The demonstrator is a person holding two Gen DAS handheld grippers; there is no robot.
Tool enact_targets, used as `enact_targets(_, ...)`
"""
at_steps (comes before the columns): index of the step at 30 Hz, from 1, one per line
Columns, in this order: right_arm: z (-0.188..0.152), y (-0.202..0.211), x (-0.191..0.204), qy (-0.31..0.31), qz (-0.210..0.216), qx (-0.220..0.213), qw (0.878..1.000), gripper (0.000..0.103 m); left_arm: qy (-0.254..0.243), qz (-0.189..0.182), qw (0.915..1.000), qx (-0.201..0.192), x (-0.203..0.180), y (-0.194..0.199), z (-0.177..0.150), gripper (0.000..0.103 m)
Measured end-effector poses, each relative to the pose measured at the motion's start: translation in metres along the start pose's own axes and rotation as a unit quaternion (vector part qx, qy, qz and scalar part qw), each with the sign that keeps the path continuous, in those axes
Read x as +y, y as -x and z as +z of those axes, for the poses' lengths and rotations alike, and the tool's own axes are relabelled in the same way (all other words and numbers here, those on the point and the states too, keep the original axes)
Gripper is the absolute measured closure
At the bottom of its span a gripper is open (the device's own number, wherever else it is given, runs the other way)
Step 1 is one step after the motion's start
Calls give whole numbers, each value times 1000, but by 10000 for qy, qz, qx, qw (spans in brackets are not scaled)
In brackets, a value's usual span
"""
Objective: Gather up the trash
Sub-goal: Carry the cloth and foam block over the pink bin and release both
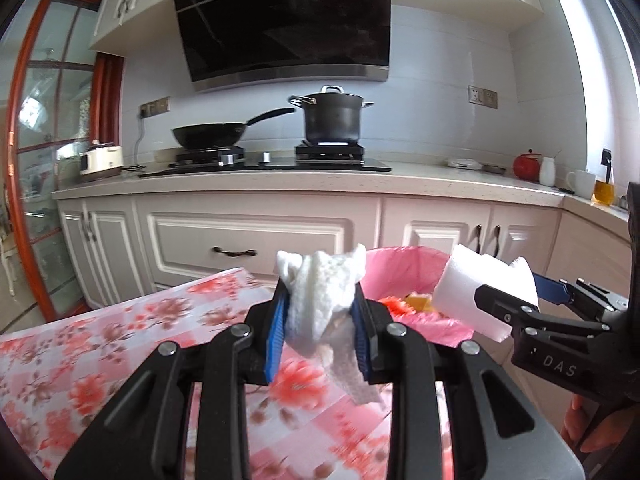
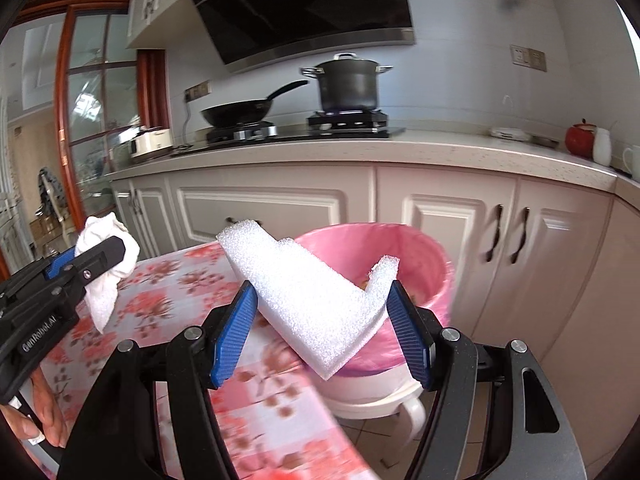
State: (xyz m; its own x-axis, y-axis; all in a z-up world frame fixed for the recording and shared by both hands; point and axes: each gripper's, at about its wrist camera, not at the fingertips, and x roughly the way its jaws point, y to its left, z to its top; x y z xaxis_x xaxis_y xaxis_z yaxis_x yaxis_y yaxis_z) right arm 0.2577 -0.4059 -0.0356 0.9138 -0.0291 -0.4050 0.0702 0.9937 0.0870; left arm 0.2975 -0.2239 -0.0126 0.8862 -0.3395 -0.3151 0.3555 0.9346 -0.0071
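Note:
My left gripper (image 1: 320, 300) is shut on a crumpled white tissue (image 1: 324, 300), whose tail hangs below the blue pads over the floral table edge. My right gripper (image 2: 322, 296) is shut on an L-shaped piece of white foam (image 2: 312, 300), held between its blue pads. A bin lined with a pink bag (image 2: 400, 248) stands just beyond the table, under and behind the foam. In the left wrist view the right gripper (image 1: 516, 292) holds the foam (image 1: 464, 292) over the bin (image 1: 400, 264), which holds orange and yellow scraps. In the right wrist view the left gripper (image 2: 120, 256) and tissue (image 2: 104, 280) hover over the table at left.
The table (image 1: 80, 360) wears a pink floral cloth. Behind it runs a kitchen counter (image 1: 440, 180) with cabinets, a hob bearing a wok (image 1: 212, 134) and a lidded pot (image 1: 332, 116), a rice cooker (image 1: 100, 160) at left, and a red jar and cups at right.

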Motion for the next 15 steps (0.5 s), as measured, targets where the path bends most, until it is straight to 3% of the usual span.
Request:
enact_targets(8,21,-36,-51,-58,-291,22,9996,39,86,-463,9988,95,-20,-65,26,75)
enact_targets(15,39,-85,-74,-191,-171,241,9994,39,391,-790,9956,317,-30,-136,41,75)
